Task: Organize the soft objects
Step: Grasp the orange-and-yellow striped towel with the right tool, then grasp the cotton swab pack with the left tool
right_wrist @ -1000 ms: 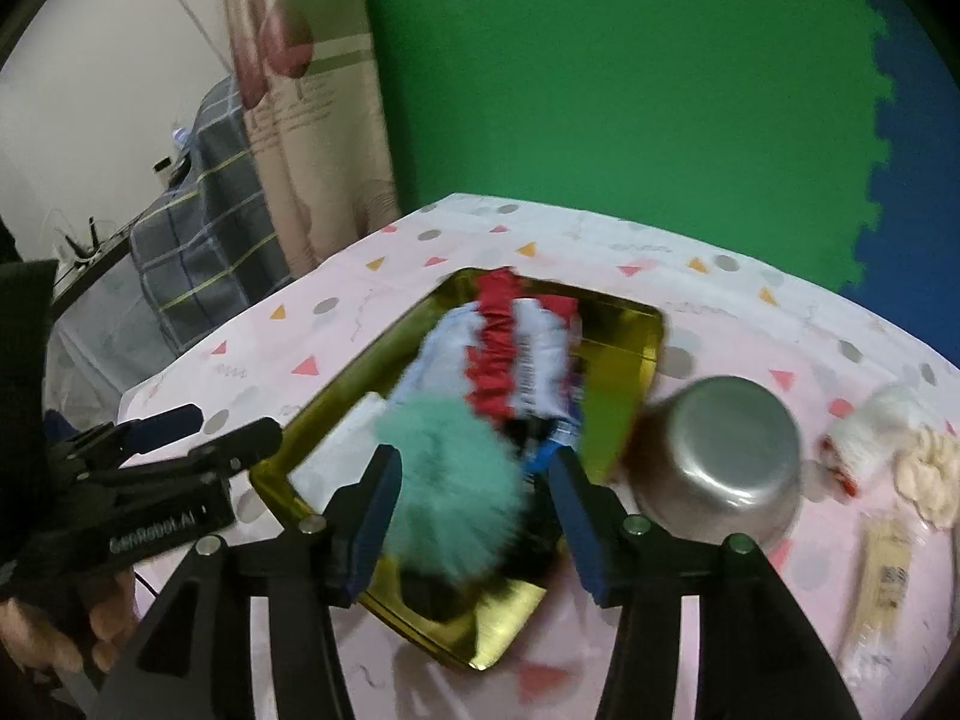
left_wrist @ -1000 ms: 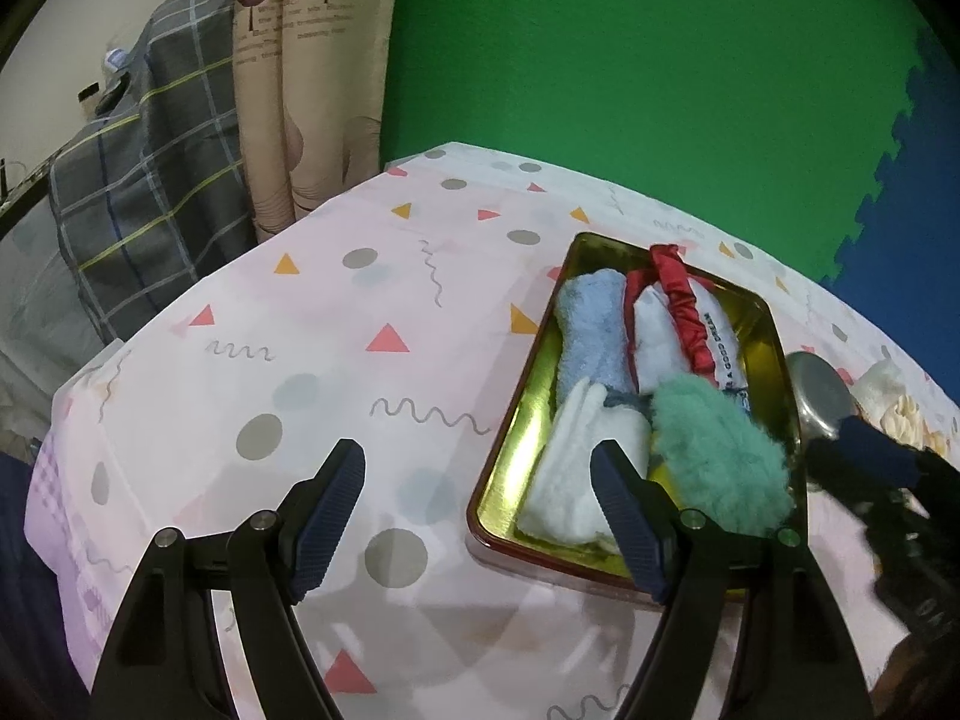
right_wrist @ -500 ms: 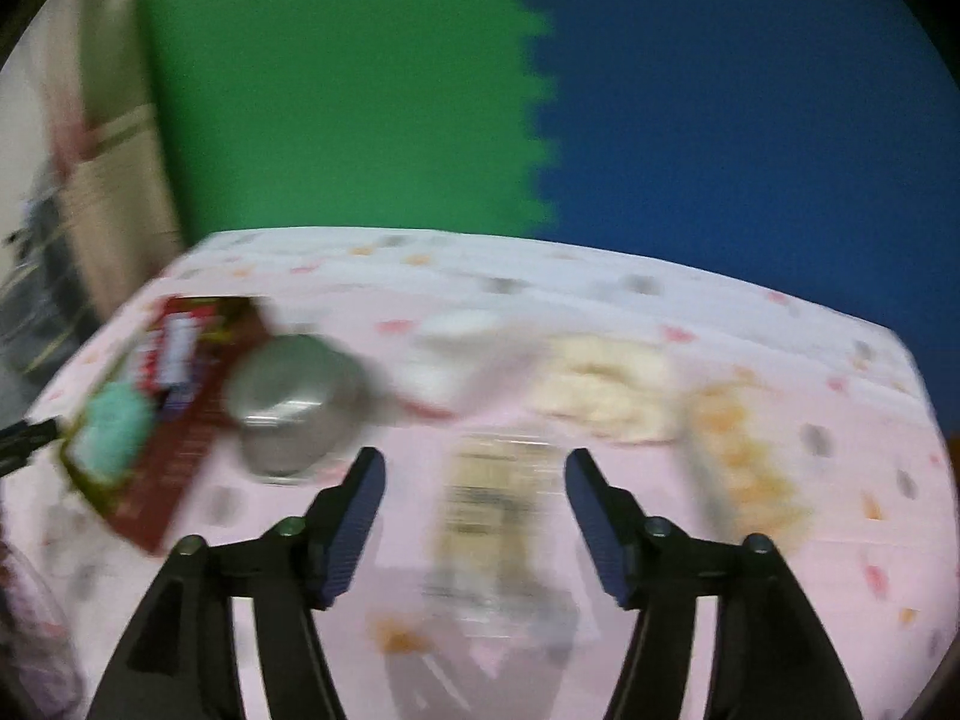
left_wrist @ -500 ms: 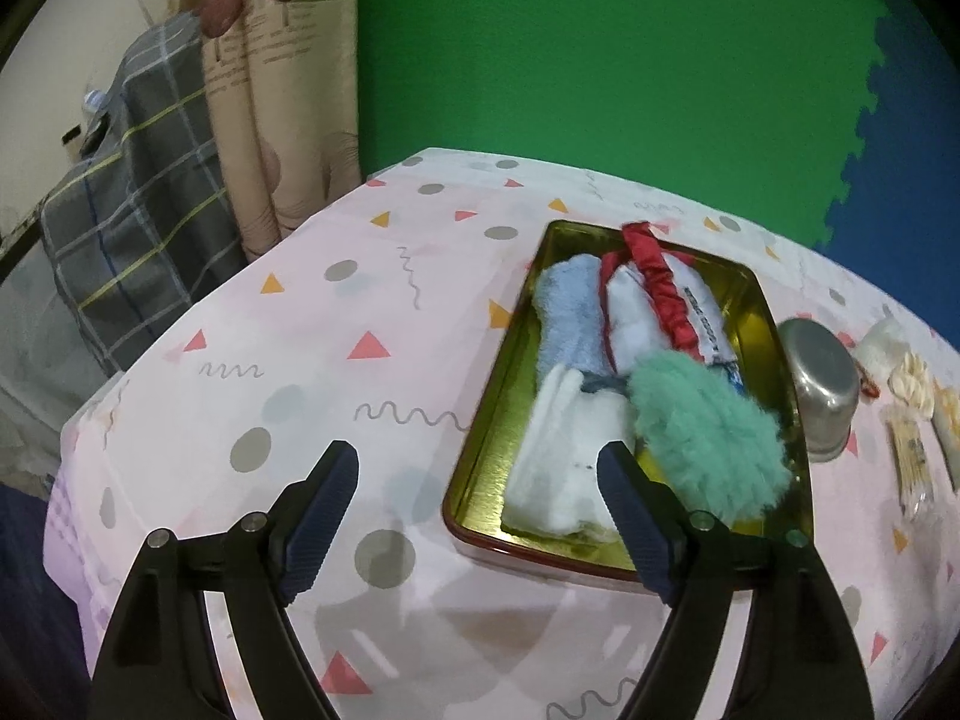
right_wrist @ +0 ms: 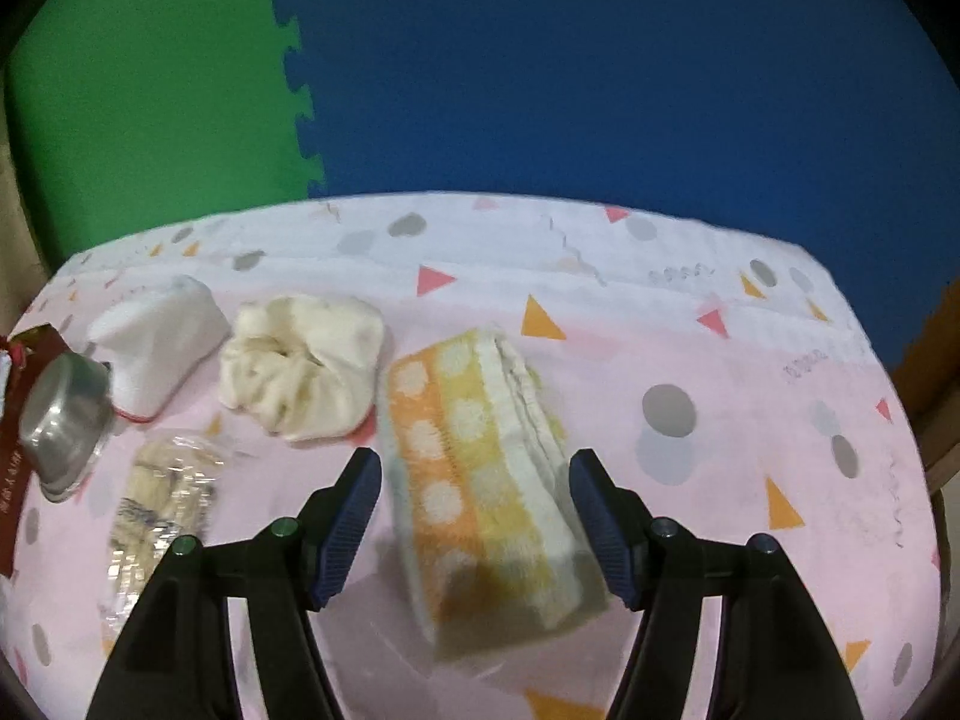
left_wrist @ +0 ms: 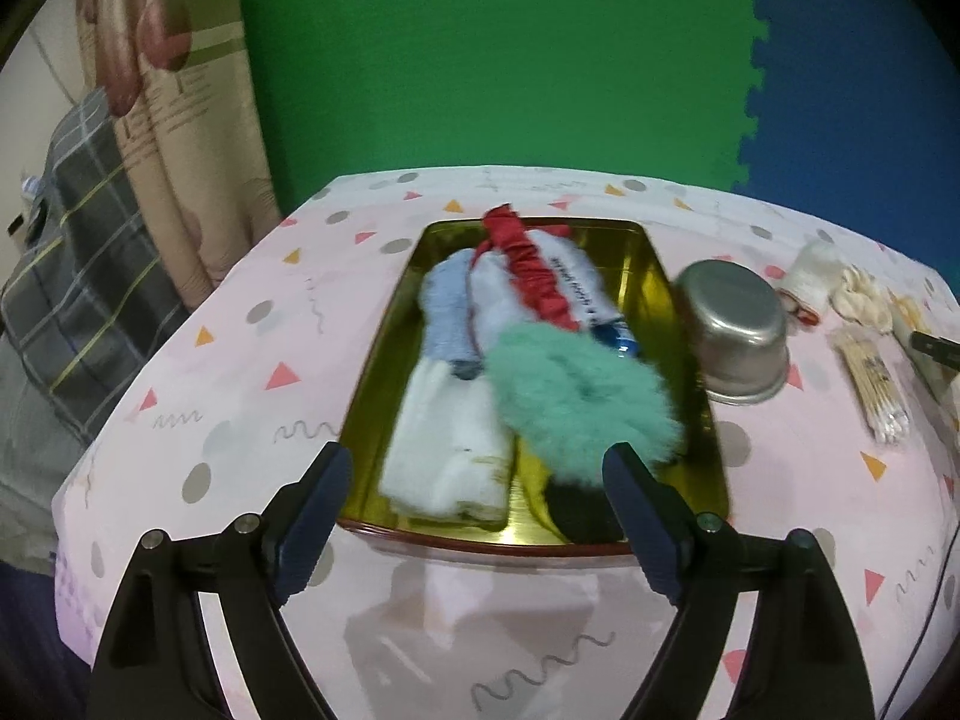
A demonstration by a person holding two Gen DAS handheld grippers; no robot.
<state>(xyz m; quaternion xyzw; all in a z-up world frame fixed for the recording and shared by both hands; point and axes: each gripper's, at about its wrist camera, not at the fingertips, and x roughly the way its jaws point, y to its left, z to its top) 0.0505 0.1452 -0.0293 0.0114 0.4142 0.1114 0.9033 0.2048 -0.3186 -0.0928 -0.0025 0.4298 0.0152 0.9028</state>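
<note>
— Navy-padded and spread wide, the right claw [right_wrist: 474,516] has its jaws on either side of a folded orange-and-yellow towel [right_wrist: 486,480] with pale dots; whether the pads touch it I cannot tell. Nothing is gripped.

— And the left claw [left_wrist: 477,516]?

— Equally wide apart and holding nothing. It hangs over the near rim of a gold tray [left_wrist: 654,294], and the tray fills the space ahead of it. Inside lie a white cloth [left_wrist: 447,450] nearest the left finger, a light blue cloth [left_wrist: 447,312] beyond that, a fluffy teal piece [left_wrist: 576,396] close to the right finger, and a red scrunchie [left_wrist: 528,270] toward the far end.

— What else sits ahead of the right claw?

— To its left, a cream scrunchie [right_wrist: 300,366], then a white bundle [right_wrist: 156,348] with a red edge, and an upturned metal bowl [right_wrist: 63,414] at the far left. A clear packet [right_wrist: 159,510] lies just beside the left finger.

— The surface and room?

— A worktop [right_wrist: 690,360] under a pink cloth printed with triangles, dots and squiggles. Behind it stand a green foam wall [left_wrist: 492,60] and a blue foam wall [right_wrist: 600,60], interlocked. Left of the left claw hang a beige curtain [left_wrist: 174,102] and a plaid cloth [left_wrist: 78,240].

— The pose?

— Both claws are tilted downward at the worktop.
</note>
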